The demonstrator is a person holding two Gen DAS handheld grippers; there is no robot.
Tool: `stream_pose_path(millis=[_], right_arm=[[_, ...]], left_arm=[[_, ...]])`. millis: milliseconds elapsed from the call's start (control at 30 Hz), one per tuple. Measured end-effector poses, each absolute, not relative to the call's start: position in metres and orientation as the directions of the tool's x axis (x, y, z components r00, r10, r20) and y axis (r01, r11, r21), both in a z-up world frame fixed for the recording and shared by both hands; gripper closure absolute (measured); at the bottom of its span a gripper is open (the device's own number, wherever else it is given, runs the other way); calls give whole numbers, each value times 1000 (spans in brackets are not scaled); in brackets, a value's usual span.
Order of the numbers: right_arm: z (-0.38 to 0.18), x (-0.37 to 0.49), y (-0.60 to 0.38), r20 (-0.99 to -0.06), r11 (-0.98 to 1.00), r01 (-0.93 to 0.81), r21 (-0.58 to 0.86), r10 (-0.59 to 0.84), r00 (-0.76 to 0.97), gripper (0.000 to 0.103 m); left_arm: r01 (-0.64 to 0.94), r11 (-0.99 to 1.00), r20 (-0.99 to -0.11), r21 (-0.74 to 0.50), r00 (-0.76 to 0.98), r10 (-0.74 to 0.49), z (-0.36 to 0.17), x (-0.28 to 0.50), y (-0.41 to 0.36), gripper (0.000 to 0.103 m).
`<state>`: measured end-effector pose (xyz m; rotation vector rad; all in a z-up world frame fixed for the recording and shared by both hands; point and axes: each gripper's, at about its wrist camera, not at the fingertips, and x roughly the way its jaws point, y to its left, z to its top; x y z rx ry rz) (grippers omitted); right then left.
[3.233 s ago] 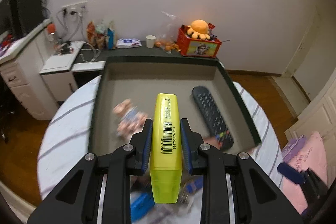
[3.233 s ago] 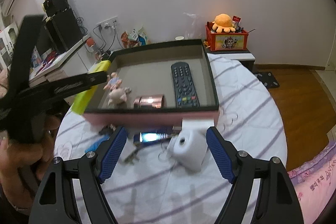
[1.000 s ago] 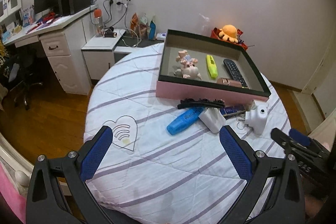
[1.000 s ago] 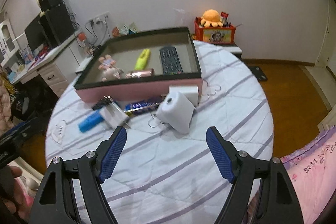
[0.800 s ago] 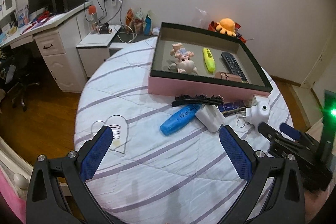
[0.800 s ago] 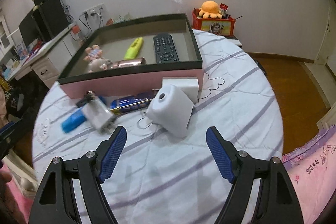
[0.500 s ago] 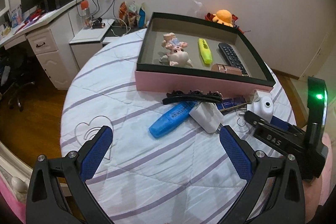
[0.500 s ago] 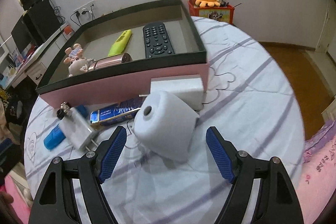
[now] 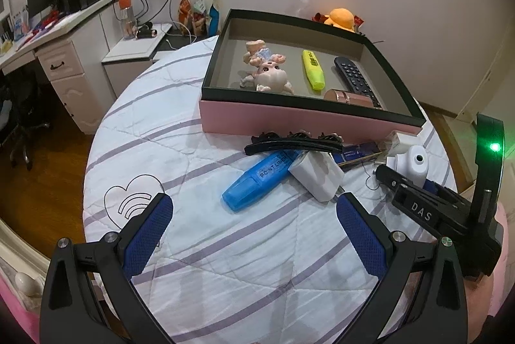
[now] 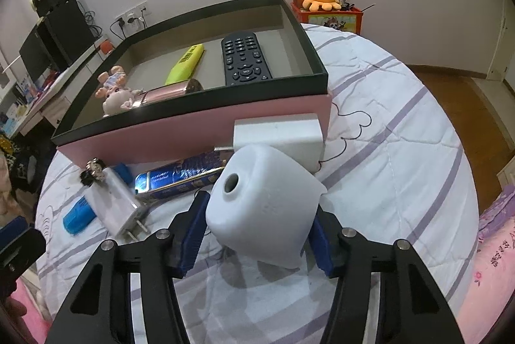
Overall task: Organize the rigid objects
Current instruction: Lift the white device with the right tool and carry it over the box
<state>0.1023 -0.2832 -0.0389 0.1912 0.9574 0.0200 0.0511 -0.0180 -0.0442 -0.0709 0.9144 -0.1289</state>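
Note:
A white rounded device with a round hole (image 10: 267,205) rests on the striped bedspread, in front of the pink box (image 10: 193,131). My right gripper (image 10: 257,231) is closing on it, and both blue pads touch its sides. In the left wrist view the same device (image 9: 415,163) sits at the right, behind the right gripper's black body. My left gripper (image 9: 254,205) hangs open above the cloth with nothing between its fingers. Just beyond it lie a blue highlighter (image 9: 260,179) and a white charger (image 9: 317,175). A yellow highlighter (image 9: 312,70), a remote (image 9: 354,76), pig figurines (image 9: 270,76) and a rose-gold tube (image 9: 347,96) lie in the box.
A black hair clip (image 9: 293,144), a blue foil pack (image 10: 180,176) and a white block (image 10: 280,131) lie along the box front. The round table's edge drops to wooden floor (image 9: 42,183) on the left. A desk (image 9: 64,54) stands beyond.
Both grippers came down and forward toward the table. The right jaws, wide apart half a second ago, have closed in onto the white device's sides. The left gripper stayed open.

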Motion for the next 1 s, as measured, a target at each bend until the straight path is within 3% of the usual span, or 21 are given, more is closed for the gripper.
stream_pose_path(millis=[133,633,1000], right_arm=[[-36,94,-283,-806,979,57,194,126,578,51],[5,82,-280,-753,972,-11,234,188,631,51],[44,153,-254,-713,969,-116,219,240,659,51]], left_arm=[[84,990,-783,-117,606,-144,-42,49,-20,0],[83,992,-747,-97,653,-128,-20,56,-23,0],[47,996,-703,-70,706,-83,5,127,-16,0]])
